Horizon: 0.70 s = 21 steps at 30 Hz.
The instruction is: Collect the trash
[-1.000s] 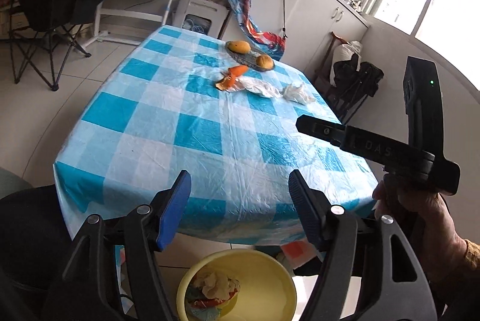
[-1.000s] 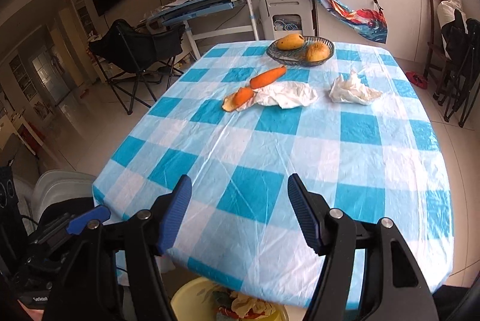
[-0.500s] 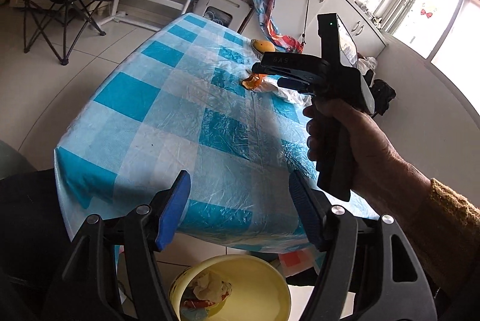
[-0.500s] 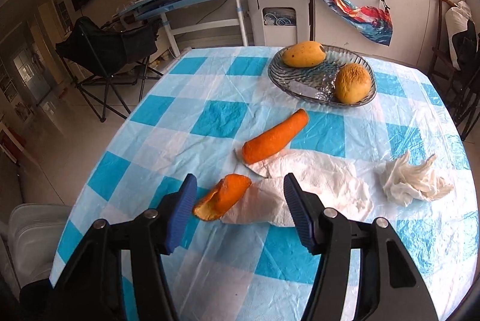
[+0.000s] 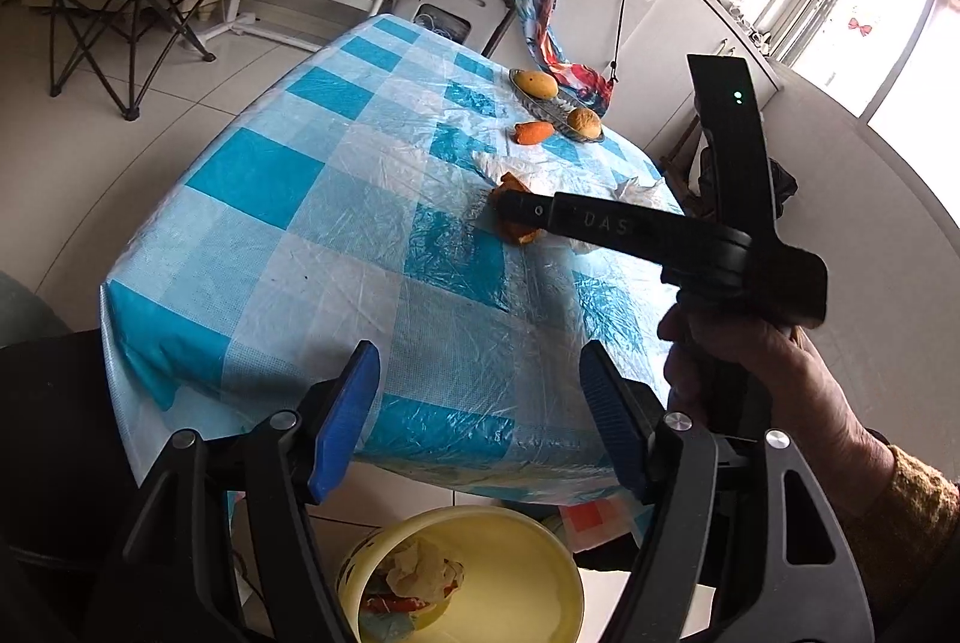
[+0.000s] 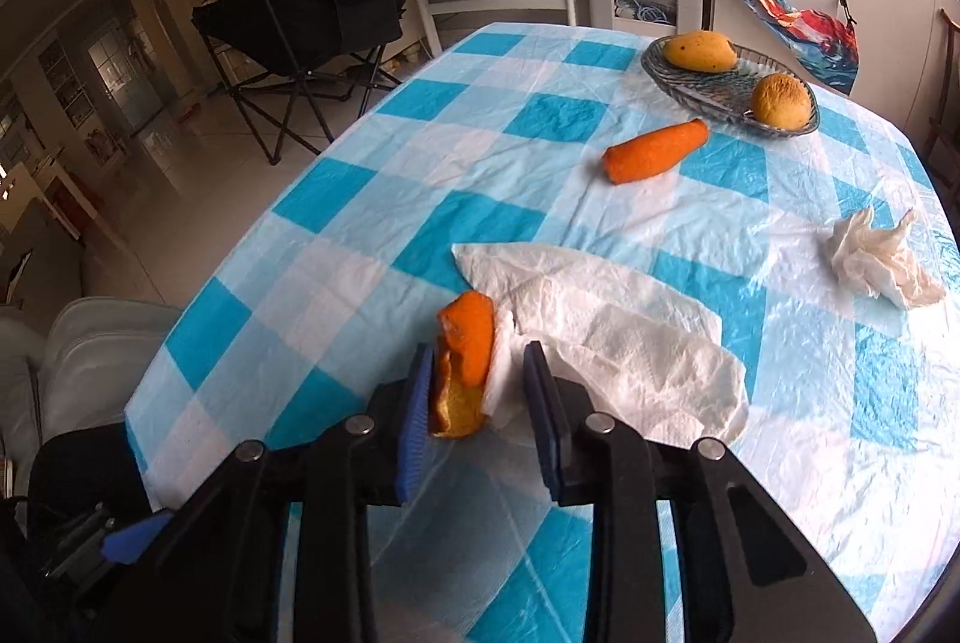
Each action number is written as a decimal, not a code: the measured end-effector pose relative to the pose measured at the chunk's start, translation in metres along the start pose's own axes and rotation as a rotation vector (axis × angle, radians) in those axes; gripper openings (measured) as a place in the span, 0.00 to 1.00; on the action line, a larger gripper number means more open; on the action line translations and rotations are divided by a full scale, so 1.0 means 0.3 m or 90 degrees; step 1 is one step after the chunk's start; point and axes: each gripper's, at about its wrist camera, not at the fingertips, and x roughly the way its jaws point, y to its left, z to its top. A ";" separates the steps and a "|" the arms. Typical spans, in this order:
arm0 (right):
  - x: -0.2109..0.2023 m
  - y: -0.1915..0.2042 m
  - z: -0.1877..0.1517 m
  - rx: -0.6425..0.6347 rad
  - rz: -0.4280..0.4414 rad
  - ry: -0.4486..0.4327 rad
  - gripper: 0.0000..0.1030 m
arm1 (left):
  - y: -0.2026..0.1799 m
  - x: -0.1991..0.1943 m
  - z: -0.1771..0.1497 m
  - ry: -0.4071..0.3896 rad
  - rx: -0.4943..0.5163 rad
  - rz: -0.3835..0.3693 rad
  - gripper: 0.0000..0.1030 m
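The right gripper (image 6: 477, 391) is down on the checked table (image 6: 372, 199), its blue jaws drawn in around an orange peel (image 6: 463, 364); the left pad touches the peel, while a fold of white paper towel (image 6: 612, 337) sits between the peel and the right pad (whether that side is truly clamped I cannot tell). The paper towel spreads flat from the peel toward the far side of the table. Farther along the table lies a carrot (image 6: 654, 150), and just beyond it a glass dish (image 6: 708, 87) holds two yellowish fruits. A crumpled tissue (image 6: 879, 259) sits well apart from the peel, near the table's right edge. The left gripper (image 5: 480, 418) hangs off the near end of the table with its jaws spread wide and nothing between them. Below it, on the floor by the table, stands a yellow bin (image 5: 528, 577) with scraps already in the bottom. From that side, the right gripper (image 5: 507, 211) reaches out over the cloth to the peel (image 5: 521, 235).
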 end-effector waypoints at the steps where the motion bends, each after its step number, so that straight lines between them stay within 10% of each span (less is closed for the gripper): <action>1: -0.010 0.016 -0.017 -0.004 0.010 0.006 0.30 | 0.001 0.000 0.001 0.000 -0.001 0.000 0.64; 5: -0.078 0.051 -0.063 -0.009 0.063 -0.002 0.59 | 0.006 -0.005 -0.003 -0.001 -0.005 -0.001 0.64; 11: -0.174 0.008 -0.058 -0.044 0.017 -0.055 0.63 | 0.015 -0.009 -0.003 -0.007 -0.013 0.001 0.64; 21: -0.019 -0.053 -0.048 -0.120 -0.036 0.022 0.66 | 0.013 -0.010 -0.005 -0.008 -0.009 0.004 0.64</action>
